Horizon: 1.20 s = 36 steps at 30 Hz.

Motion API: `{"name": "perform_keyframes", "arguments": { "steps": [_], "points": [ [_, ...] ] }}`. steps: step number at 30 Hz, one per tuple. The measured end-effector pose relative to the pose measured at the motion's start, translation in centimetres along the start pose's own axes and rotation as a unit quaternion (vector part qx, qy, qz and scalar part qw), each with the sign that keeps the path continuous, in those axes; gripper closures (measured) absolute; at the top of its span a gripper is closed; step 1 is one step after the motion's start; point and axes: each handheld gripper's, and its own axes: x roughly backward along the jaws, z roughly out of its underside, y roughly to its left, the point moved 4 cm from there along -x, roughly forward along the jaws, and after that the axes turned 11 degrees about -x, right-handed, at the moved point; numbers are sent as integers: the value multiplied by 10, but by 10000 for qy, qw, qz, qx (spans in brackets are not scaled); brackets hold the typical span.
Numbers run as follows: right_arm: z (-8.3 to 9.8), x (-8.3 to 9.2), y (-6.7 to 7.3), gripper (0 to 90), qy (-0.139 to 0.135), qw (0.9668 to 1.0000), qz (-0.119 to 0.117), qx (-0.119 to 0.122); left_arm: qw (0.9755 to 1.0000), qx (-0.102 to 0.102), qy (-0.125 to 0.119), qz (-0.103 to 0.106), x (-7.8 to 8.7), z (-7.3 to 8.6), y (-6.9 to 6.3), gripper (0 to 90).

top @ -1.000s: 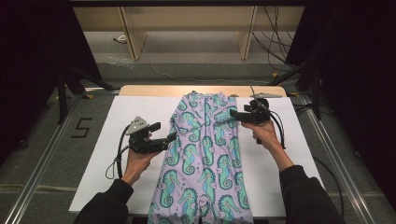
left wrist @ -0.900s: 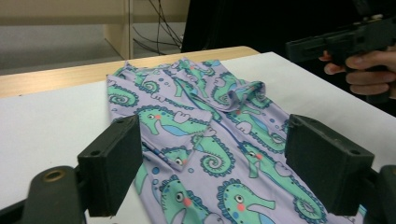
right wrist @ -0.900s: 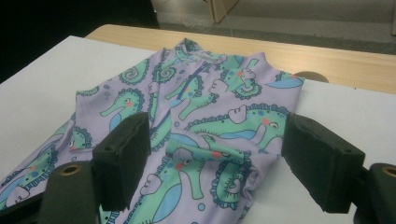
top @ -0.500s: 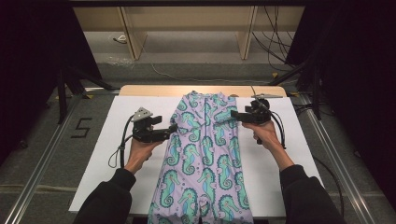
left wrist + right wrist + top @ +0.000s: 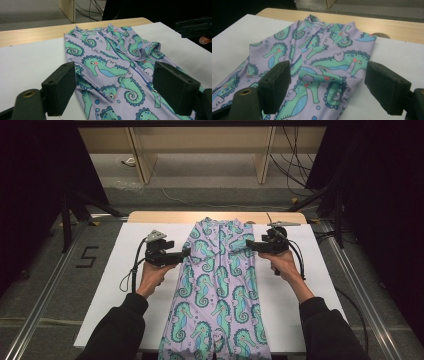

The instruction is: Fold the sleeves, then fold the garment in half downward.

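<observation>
High view first: against a second ago, the left gripper (image 5: 184, 255) has travelled up the near-left edge of the garment (image 5: 220, 290), from beside its middle to beside the folded sleeve higher up, while the right gripper (image 5: 250, 246) has kept its place at the opposite edge. The right jaws widened only a little over that second; nothing is pinched between them.

Both pairs of jaws stand spread. In the left gripper view, the garment lies ahead of and between the two black jaws of that gripper (image 5: 113, 96), its edge passing just inside the left jaw, the pads clear of the cloth. In the right gripper view the folded right sleeve (image 5: 324, 80) sits between the jaws of that gripper (image 5: 327, 90), closer to the left one (the pads do not press it).

The garment is a lilac one-piece printed with green seahorses, blue and pink accents, sleeves folded in across the chest, with a rumpled fold near the right shoulder. It lies lengthwise on the white board (image 5: 125, 285), neck toward the wooden strip (image 5: 160, 216) at the far edge.
</observation>
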Motion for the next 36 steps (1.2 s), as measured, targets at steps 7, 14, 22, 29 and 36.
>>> {"name": "perform_keyframes", "arguments": {
  "steps": [7,14,22,29,36],
  "points": [
    [-1,1,0,222,-34,10000,-8,-18,10000,34,21,-20,-6,-5,3,188],
    [-1,0,-6,223,-21,9999,9,-109,9996,84,256,-7,-22,-8,9,194],
    [-3,-4,-11,234,-2,9997,-11,-231,9970,229,730,-146,-45,-15,28,235],
    [-3,-6,-15,243,45,9994,-4,-331,9912,415,1230,-249,-73,-15,46,286],
    [-2,-8,-18,251,96,9993,0,-369,9884,689,1323,-288,-92,-11,60,371]
  ]
}}
